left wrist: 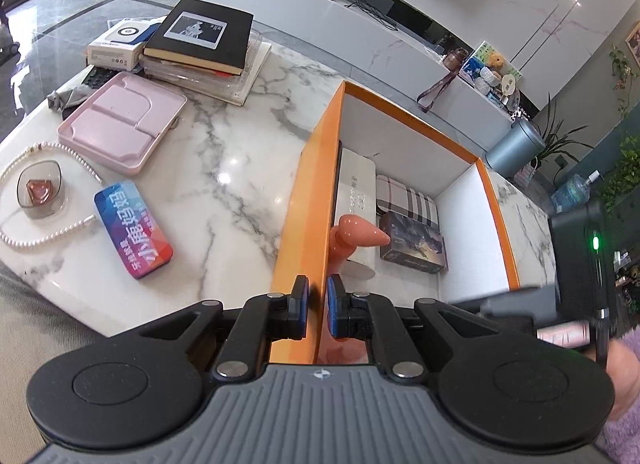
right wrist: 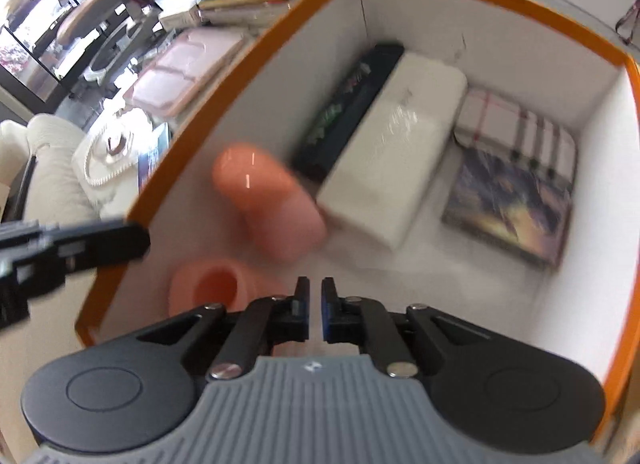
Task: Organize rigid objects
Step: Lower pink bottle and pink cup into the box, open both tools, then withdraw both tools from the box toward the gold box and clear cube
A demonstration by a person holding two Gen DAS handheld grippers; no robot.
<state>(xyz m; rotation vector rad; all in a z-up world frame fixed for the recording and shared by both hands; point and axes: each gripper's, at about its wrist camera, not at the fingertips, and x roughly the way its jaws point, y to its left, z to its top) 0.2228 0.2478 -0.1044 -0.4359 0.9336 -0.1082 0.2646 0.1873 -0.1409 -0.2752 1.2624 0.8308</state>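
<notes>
Your left gripper (left wrist: 318, 300) pinches the orange box (left wrist: 304, 199) by its near wall, while your right gripper (right wrist: 315, 304), jaws closed on nothing, hovers inside above the peach plastic piece (right wrist: 268, 199) beside the white case (right wrist: 396, 151)

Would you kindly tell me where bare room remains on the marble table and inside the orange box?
Table: a bare patch between pink tray, colourful tin and orange box. Box: floor free near the right wall; crowded at the rear, by white case, plaid case and pictured box.
</notes>
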